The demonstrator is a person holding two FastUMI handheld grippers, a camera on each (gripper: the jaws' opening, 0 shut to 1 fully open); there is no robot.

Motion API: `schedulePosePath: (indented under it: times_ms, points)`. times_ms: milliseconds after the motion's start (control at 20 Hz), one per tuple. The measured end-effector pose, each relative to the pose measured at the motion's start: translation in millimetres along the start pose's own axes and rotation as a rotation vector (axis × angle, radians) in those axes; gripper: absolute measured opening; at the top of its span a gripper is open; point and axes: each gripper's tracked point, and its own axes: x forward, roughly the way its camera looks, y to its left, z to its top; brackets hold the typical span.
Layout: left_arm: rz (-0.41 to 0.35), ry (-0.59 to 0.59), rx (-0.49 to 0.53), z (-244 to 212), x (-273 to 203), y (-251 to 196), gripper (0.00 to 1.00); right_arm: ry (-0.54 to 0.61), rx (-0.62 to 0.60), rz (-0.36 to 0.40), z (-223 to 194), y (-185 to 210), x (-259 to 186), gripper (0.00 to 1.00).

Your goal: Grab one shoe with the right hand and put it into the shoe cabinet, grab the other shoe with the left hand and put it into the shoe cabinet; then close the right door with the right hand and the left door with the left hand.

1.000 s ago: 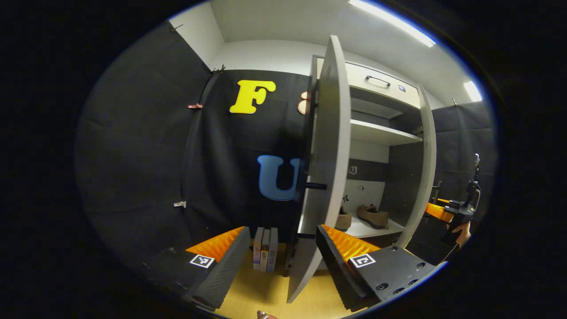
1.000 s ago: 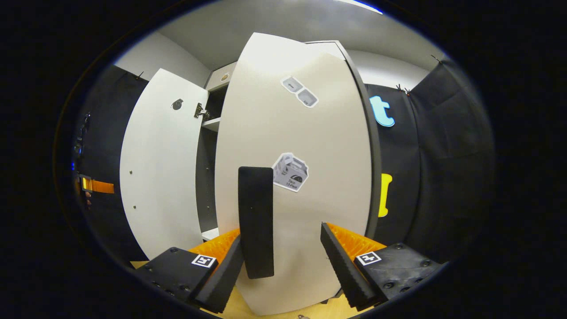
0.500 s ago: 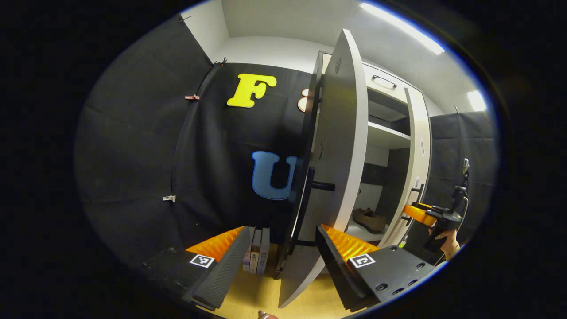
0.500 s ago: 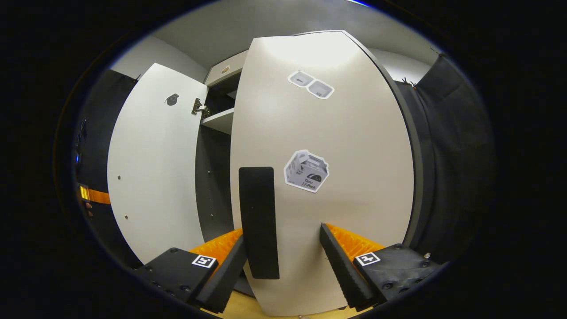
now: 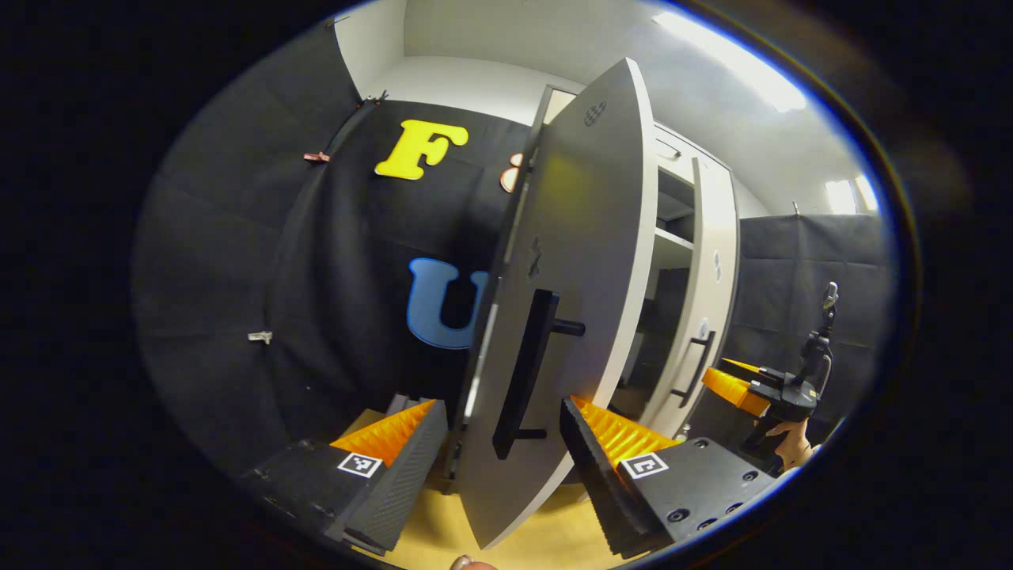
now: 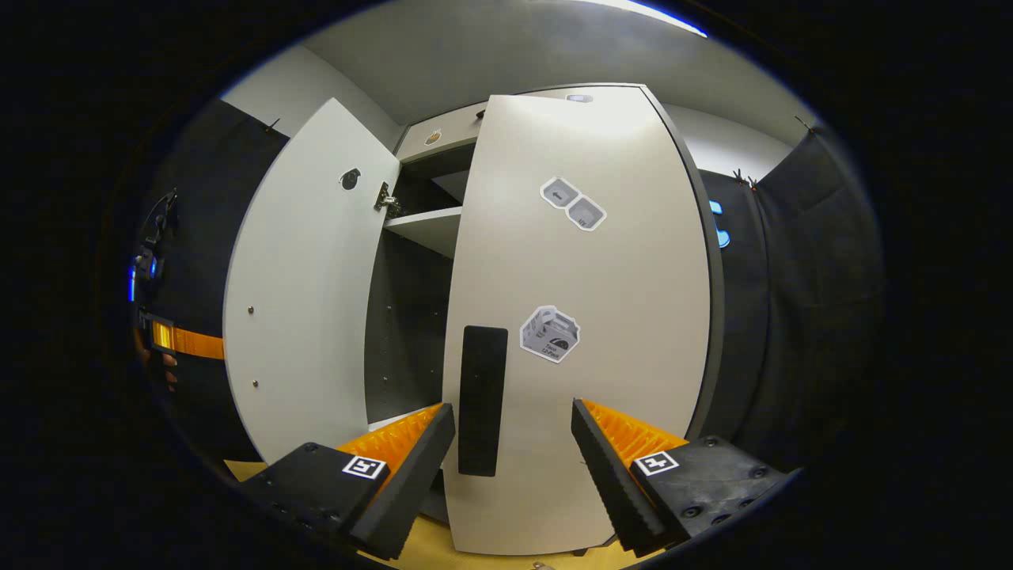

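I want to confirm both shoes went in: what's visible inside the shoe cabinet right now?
Through the gap between the doors, the shoe cabinet shows a white shelf and dark inner wall. The floor, where shoes would sit, is covered by the doors.

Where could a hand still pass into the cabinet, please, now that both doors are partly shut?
In the right gripper view, a dark gap stays between the left door and the right door, under the shelf. It is crowded lower down, where the right gripper straddles the right door's handle.
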Motion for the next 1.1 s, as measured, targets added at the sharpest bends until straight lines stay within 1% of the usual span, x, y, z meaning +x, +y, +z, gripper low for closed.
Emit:
schedulePosePath:
  times_ms: [100,150,200,350,400,600,700,800,1000,1100]
  points:
    - [-0.047,0.009,0.010,-3.6,12.5,-18.4,0.94,0.008,0.004,0.001,-0.7,-3.4,-7.7,0.97]
    - [-0.063,0.011,0.016,-6.1,18.6,-26.5,0.99,0.013,0.012,0.004,-1.2,-5.2,-10.9,0.98]
    - [-0.076,0.004,0.014,-7.4,24.1,-33.3,0.94,0.017,0.017,0.007,-2.0,-8.0,-14.0,0.97]
    - [-0.119,0.004,-0.006,-14.3,46.1,-56.8,0.93,0.020,0.006,0.002,-1.0,-18.7,-21.8,0.98]
    - [-0.124,0.013,0.006,-18.7,54.2,-63.2,0.94,0.020,0.003,-0.001,-0.1,-22.1,-22.7,0.98]
    - [-0.106,0.051,0.123,-34.0,87.1,-81.3,0.94,0.020,0.015,-0.006,1.8,-33.2,-22.6,0.98]
    - [-0.129,0.051,0.127,-39.8,90.8,-97.5,0.94,0.019,0.020,-0.008,4.9,-37.8,-27.6,0.98]
    - [-0.142,0.045,0.122,-36.1,93.5,-103.5,0.94,0.016,0.024,-0.012,7.4,-41.2,-31.8,0.98]
    - [-0.106,0.056,0.172,-37.0,75.0,-102.5,0.94,0.026,0.039,-0.015,7.9,-41.6,-41.7,0.97]
    - [-0.111,0.065,0.184,-39.4,62.7,-105.2,0.94,0.032,0.052,-0.010,7.8,-35.8,-47.8,0.98]
